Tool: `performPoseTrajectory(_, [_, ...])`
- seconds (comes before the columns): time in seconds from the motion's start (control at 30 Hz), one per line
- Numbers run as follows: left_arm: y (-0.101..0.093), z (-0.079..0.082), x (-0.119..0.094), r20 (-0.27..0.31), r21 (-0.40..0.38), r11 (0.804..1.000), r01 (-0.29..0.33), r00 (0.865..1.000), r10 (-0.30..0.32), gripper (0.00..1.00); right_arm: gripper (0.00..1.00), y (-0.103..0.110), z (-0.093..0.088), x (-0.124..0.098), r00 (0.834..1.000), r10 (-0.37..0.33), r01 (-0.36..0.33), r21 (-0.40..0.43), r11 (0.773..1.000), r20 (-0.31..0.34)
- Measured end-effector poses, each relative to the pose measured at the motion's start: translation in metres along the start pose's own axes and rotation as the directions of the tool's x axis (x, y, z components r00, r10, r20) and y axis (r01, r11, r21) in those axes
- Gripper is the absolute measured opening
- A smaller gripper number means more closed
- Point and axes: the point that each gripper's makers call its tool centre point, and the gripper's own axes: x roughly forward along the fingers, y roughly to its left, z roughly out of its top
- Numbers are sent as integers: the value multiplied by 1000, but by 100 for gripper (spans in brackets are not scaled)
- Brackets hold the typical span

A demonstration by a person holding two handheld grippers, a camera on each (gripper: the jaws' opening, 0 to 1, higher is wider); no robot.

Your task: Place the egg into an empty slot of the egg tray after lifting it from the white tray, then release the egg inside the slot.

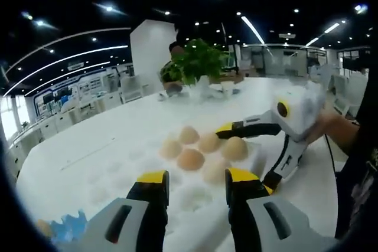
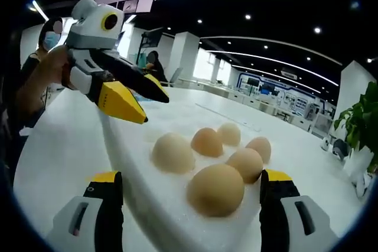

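Several tan eggs (image 1: 191, 159) sit close together on a white dimpled tray (image 1: 112, 172) on the table. My left gripper (image 1: 196, 178) is open just short of them, with only tray between its yellow-tipped jaws. My right gripper (image 1: 248, 153) reaches in from the right, wide open, its jaws either side of the rightmost egg (image 1: 234, 147) without touching it. In the right gripper view that nearest egg (image 2: 215, 190) lies between the spread jaws of the right gripper (image 2: 190, 178). The left gripper (image 2: 150, 107) hovers above the tray's (image 2: 133, 146) left side.
A potted plant (image 1: 198, 60) stands at the far side of the white table (image 1: 88, 134), with a person behind it. A hand (image 1: 331, 125) holds the right gripper. A blue object (image 1: 68, 228) lies at the near left. Office desks surround the table.
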Motion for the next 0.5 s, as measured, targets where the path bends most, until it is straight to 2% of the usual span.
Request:
performPoseTrajectory(0.27, [-16, -1, 19, -17, -1, 999, 52, 998, -53, 38, 100, 0, 0, 0, 1000, -1, 1, 0, 1000, 7])
performPoseTrajectory(0.5, [-23, -11, 28, -47, -6, 997, 74, 996, -74, 38, 100, 0, 0, -1, 1000, 1, -1, -1, 1000, 15])
